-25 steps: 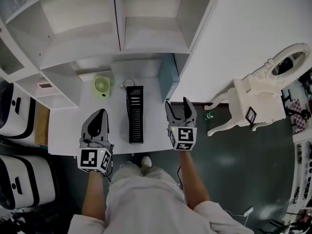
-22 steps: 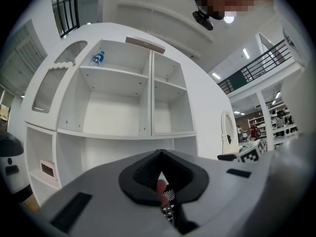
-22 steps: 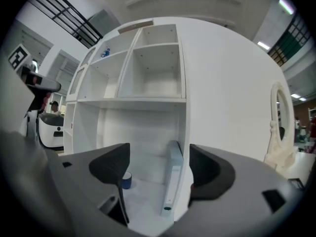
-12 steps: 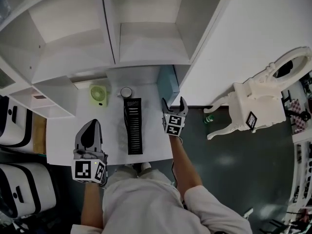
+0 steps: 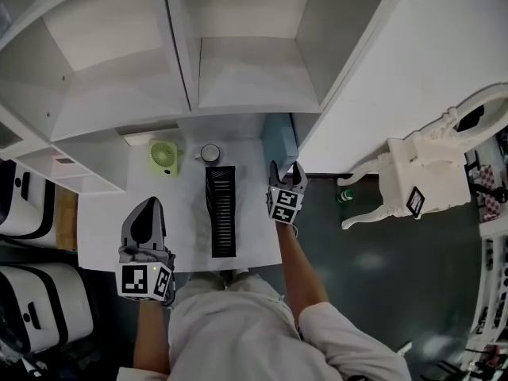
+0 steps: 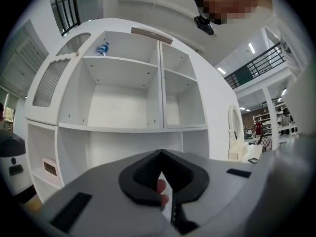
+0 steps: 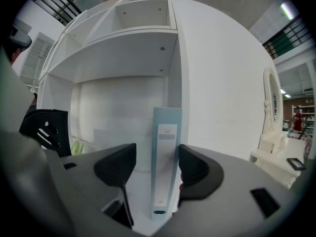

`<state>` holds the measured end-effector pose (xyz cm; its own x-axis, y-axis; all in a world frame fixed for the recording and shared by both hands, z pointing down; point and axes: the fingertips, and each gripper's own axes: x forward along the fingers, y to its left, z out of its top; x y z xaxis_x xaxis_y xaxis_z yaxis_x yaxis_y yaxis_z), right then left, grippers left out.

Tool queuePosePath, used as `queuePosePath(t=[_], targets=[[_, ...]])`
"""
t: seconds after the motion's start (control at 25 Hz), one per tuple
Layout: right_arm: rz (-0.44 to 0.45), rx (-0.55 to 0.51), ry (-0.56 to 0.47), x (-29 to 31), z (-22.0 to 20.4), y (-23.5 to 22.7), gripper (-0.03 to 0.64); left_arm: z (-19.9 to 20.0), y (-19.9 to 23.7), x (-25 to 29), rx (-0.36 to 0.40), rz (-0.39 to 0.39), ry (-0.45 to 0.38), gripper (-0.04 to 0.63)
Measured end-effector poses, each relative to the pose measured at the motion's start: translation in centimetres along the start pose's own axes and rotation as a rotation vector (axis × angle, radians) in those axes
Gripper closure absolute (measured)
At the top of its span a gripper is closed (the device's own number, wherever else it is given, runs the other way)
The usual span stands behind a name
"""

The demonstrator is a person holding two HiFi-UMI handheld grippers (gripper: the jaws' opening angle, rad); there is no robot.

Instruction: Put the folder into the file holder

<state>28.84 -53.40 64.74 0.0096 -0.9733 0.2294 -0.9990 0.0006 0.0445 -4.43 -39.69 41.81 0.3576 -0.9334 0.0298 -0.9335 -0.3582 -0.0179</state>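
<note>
The folder [image 7: 165, 152] stands upright at the worktop's [image 5: 103, 213] back right corner, spine dead ahead between the right claw's [image 5: 287, 167] closing jaws (not yet clamped) — file holder [image 5: 221, 210] to its left; left claw [image 5: 150, 205], jaws together, well apart.

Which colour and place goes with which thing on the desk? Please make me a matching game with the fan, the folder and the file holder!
Things:
1. fan
2. folder
3. file holder

Colours and places:
A. black, in the middle of the desk
B. green, at the back, left of the middle
C. light blue, standing upright at the right edge

Right pairs: 1-B, 2-C, 3-A.
</note>
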Motion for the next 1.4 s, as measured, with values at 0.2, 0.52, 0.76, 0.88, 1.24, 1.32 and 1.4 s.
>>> queuePosePath(t=[0.2, 0.52, 0.76, 0.88, 1.24, 1.32, 1.4], targets=[[0.011, -0.073, 0.039, 1.2, -1.0, 0.9, 0.376, -0.7, -0.1, 0.1, -0.015, 0.003, 0.005, 0.598], [-0.030, -0.123, 0.088, 4.4, -1.7, 0.4, 0.401, -1.1, -0.1, 0.1, -0.007, 0.018, 0.021, 0.598], [-0.055, -0.046, 0.032, 4.6, -1.7, -0.1, 0.460, -1.1, 0.4, -0.4, -0.004, 0.038, 0.023, 0.598], [-0.046, -0.048, 0.018, 4.1, -1.3, -0.1, 0.467, -1.2, 0.7, -0.7, -0.007, 0.042, 0.024, 0.598], [-0.023, -0.067, -0.020, 0.5, 0.1, 0.0, 0.474, -1.1, -0.2, -1.4, -0.006, 0.022, 0.023, 0.598], [-0.018, -0.064, -0.040, -0.8, 0.9, 0.1, 0.474, -1.0, -0.5, -1.6, -0.004, 0.018, 0.025, 0.598], [-0.014, -0.055, -0.064, -2.2, 1.9, 0.2, 0.474, -1.0, -0.8, -1.9, -0.004, 0.016, 0.025, 0.598]])
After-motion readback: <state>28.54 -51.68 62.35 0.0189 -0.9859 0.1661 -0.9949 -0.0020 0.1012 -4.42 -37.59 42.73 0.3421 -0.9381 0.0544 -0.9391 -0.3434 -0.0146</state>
